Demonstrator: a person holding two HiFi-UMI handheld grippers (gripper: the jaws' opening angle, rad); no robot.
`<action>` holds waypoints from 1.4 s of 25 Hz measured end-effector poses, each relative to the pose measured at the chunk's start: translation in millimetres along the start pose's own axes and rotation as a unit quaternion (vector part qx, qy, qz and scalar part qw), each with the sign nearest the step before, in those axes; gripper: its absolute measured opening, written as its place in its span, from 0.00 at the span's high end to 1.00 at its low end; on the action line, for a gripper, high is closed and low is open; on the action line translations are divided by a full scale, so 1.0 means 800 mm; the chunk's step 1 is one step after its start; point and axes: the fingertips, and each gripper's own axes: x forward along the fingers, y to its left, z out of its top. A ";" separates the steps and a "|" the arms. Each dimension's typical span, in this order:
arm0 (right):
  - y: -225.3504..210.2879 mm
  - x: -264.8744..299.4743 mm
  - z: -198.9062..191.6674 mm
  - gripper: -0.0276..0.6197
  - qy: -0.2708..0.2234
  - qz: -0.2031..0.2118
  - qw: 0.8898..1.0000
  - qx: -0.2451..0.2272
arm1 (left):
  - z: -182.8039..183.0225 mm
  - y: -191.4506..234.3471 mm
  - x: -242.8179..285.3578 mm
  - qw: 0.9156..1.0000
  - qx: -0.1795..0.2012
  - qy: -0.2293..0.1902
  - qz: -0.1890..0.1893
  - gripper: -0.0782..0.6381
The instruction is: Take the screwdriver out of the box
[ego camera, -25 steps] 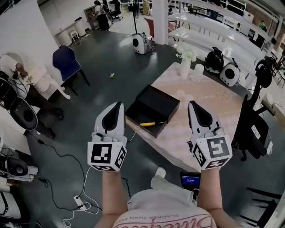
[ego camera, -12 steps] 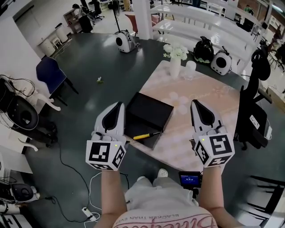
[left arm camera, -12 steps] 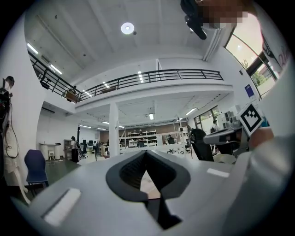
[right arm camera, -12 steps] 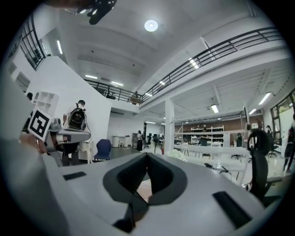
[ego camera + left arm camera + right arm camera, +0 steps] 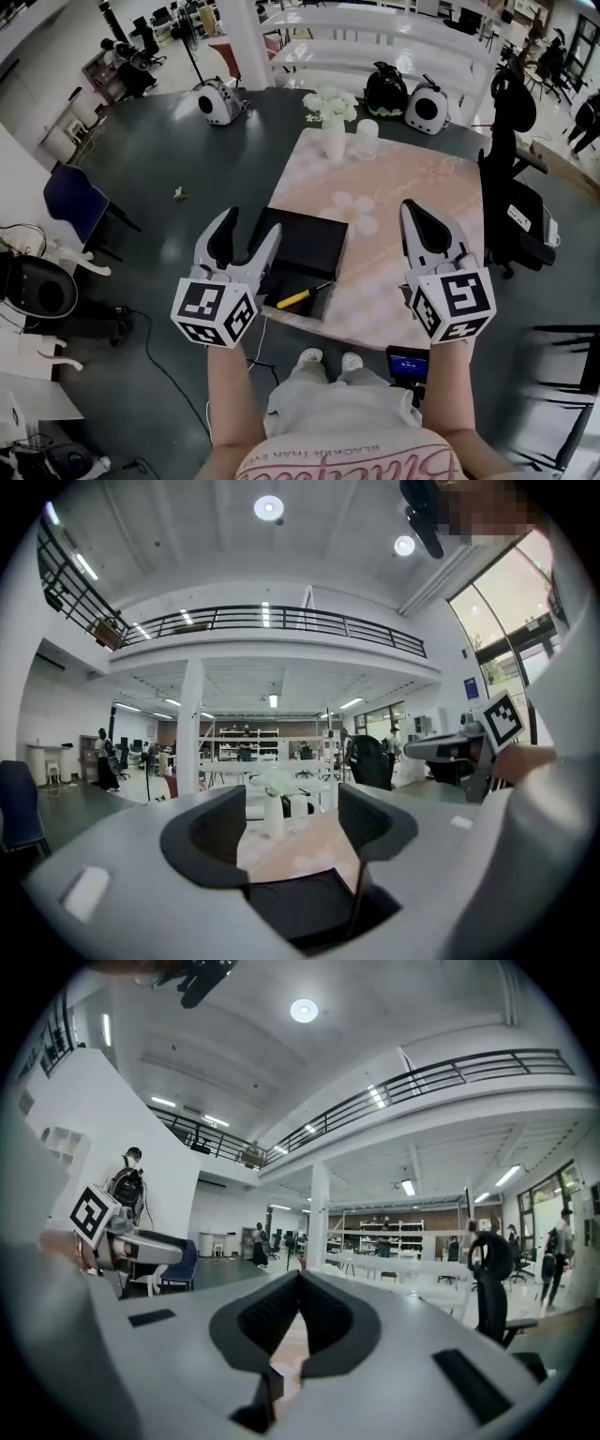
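A black box (image 5: 302,246) lies open at the near left corner of the pink table (image 5: 412,187). The screwdriver (image 5: 300,297), yellow-handled with a dark shaft, rests in the box's front part. My left gripper (image 5: 246,236) hangs at the box's left edge, held about level. Its jaws have just been opening and stand open with nothing between them. In the left gripper view the box (image 5: 314,904) shows below the left gripper (image 5: 286,822). My right gripper (image 5: 419,217) is shut and empty over the table's right side, also seen shut in its own view (image 5: 300,1283).
A white vase of flowers (image 5: 334,131) and a pale cup (image 5: 367,139) stand at the table's far edge. A black office chair (image 5: 517,220) is right of the table, a blue chair (image 5: 77,202) far left. A small screen (image 5: 407,364) sits by the person's feet.
The left jaws went from shut to wide open. Both grippers came closer to the table, the left one reaching the box's left edge. The table now sits more centrally in view.
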 end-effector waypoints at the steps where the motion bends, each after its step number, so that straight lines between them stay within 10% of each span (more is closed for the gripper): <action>1: -0.001 -0.001 0.001 0.95 0.001 -0.008 1.000 -0.001 | -0.004 -0.001 0.006 1.000 0.008 0.014 -0.013 0.48; 12: -0.010 -0.018 -0.028 0.95 0.047 -0.086 0.995 0.009 | -0.066 -0.015 0.040 0.987 0.001 0.097 -0.126 0.49; 25: 0.011 -0.045 -0.156 0.95 0.157 -0.118 0.978 0.076 | -0.228 -0.074 0.028 0.929 0.016 0.277 -0.246 0.56; 29: 0.019 -0.053 -0.201 0.95 0.194 -0.123 0.969 0.094 | -0.275 -0.085 0.018 0.903 0.031 0.334 -0.270 0.60; 35: 0.028 -0.061 -0.236 0.95 0.223 -0.122 0.961 0.109 | -0.353 -0.098 0.001 0.836 0.060 0.454 -0.304 0.63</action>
